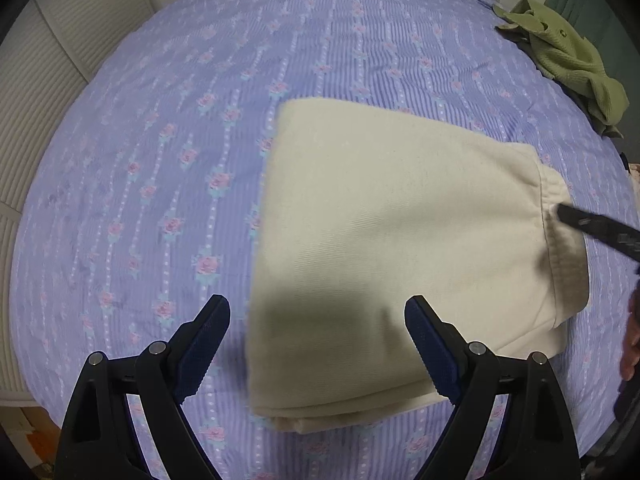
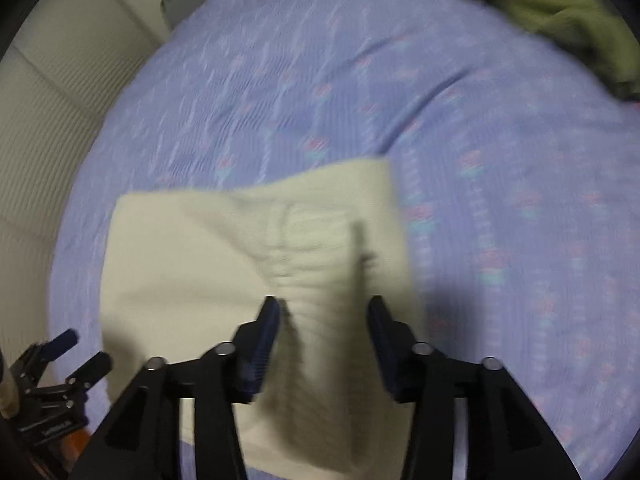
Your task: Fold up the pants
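Right tongs (image 2: 322, 320) blurred over pants (image 2: 192, 264)

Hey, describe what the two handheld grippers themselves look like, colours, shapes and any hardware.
Both match. The left gripper and the right gripper have black, angular linkage arms with triangular cut-outs, joined by round silver pivot pins. Each finger carries a dark blue pad with a ribbed, toothed inner face. No cables or sleeves show; faint lettering on the left gripper's body is unreadable.
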A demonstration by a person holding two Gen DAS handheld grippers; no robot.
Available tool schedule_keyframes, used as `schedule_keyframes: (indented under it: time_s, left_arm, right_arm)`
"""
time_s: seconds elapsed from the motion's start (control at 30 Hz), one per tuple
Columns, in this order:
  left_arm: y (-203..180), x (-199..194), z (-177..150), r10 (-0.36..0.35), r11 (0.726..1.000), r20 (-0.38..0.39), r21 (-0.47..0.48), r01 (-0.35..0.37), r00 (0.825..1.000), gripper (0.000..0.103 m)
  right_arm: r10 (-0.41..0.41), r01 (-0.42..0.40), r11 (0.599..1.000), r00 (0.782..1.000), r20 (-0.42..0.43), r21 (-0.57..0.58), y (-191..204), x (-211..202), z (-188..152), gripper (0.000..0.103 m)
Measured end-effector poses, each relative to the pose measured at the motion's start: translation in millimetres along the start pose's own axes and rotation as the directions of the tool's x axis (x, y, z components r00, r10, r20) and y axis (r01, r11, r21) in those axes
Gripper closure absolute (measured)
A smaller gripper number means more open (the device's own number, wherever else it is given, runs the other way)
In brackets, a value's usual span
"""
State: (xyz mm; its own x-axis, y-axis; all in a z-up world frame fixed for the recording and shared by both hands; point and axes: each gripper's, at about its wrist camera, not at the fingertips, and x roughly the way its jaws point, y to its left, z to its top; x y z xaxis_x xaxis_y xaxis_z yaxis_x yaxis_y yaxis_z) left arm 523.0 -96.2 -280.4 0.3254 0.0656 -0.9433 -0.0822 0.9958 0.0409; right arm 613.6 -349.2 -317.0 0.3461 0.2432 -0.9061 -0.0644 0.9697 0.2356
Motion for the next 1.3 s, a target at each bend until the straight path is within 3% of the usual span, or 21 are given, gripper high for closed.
schedule_keyframes:
  time_s: [0.07, 0.13, 0.4, 0.53, 0.6, 0.7, 0.8, 0.9, 1.03, 1.2, 1.3]
  left_arm:
    - [9.5, -5.2, -1.0, 0.007, 1.000, 0.017, -0.012, -0.006, 1.000, 0.009]
    - [19.5, -9.4, -1.2, 0.015, 1.000, 0.030, -0.025, -0.015, 0.999, 0.009]
    - [35.8, -2.0, 4.0, 0.046, 0.997, 0.034, -0.059, -0.044, 0.998, 0.006]
    - [41.7, 9.5, 6.5, 0.048, 0.996, 0.008, -0.081, -0.047, 0.999, 0.006]
    - [35.7, 15.6, 7.0, 0.069, 0.997, 0.004, -0.046, -0.068, 0.998, 0.006]
    - [17.1, 21.7, 5.9, 0.079, 0.995, 0.013, 0.052, -0.079, 0.997, 0.006]
    - [14.9, 27.7, 8.2, 0.038, 0.999, -0.002, 0.039, -0.038, 0.999, 0.006]
    - [21.5, 29.7, 11.4, 0.009, 1.000, 0.000, -0.005, -0.009, 1.000, 0.006]
    - [27.4, 39.1, 14.9, -0.052, 0.998, -0.021, -0.046, 0.051, 0.998, 0.006]
    - [24.0, 59.6, 20.9, -0.172, 0.984, -0.069, -0.059, 0.168, 0.983, 0.007]
    - [22.2, 75.0, 25.8, -0.194, 0.980, -0.094, -0.068, 0.188, 0.976, 0.007]
  right_arm:
    - [-0.048, 0.046, 0.999, 0.995, 0.091, 0.024, -4.1, -25.8, -5.8, 0.018]
    - [-0.050, 0.044, 0.998, 0.989, 0.141, 0.047, -8.5, -44.5, -10.8, 0.017]
    - [-0.011, 0.010, 1.000, 1.000, 0.027, 0.028, -3.9, -16.7, -25.9, 0.016]
    - [-0.036, 0.036, 0.999, 0.999, -0.002, 0.040, -16.2, 0.4, -32.0, 0.016]
    - [-0.056, 0.056, 0.997, 0.998, -0.004, 0.057, -27.5, 2.3, -32.1, 0.016]
    - [0.004, 0.000, 0.995, 0.999, -0.045, 0.098, -44.4, 12.2, -35.3, 0.016]
    - [0.049, -0.042, 0.992, 0.997, -0.064, 0.115, -45.8, 15.6, -34.4, 0.016]
    - [0.081, -0.078, 0.989, 0.996, -0.020, 0.125, -41.9, 3.9, -34.8, 0.016]
    - [0.098, -0.091, 0.992, 0.992, -0.080, 0.082, -36.5, 23.4, -39.4, 0.016]
    - [0.149, -0.135, 0.983, 0.982, -0.116, 0.122, -44.1, 39.8, -41.3, 0.016]
    - [0.161, -0.148, 0.983, 0.979, -0.127, 0.110, -45.9, 44.4, -41.5, 0.016]
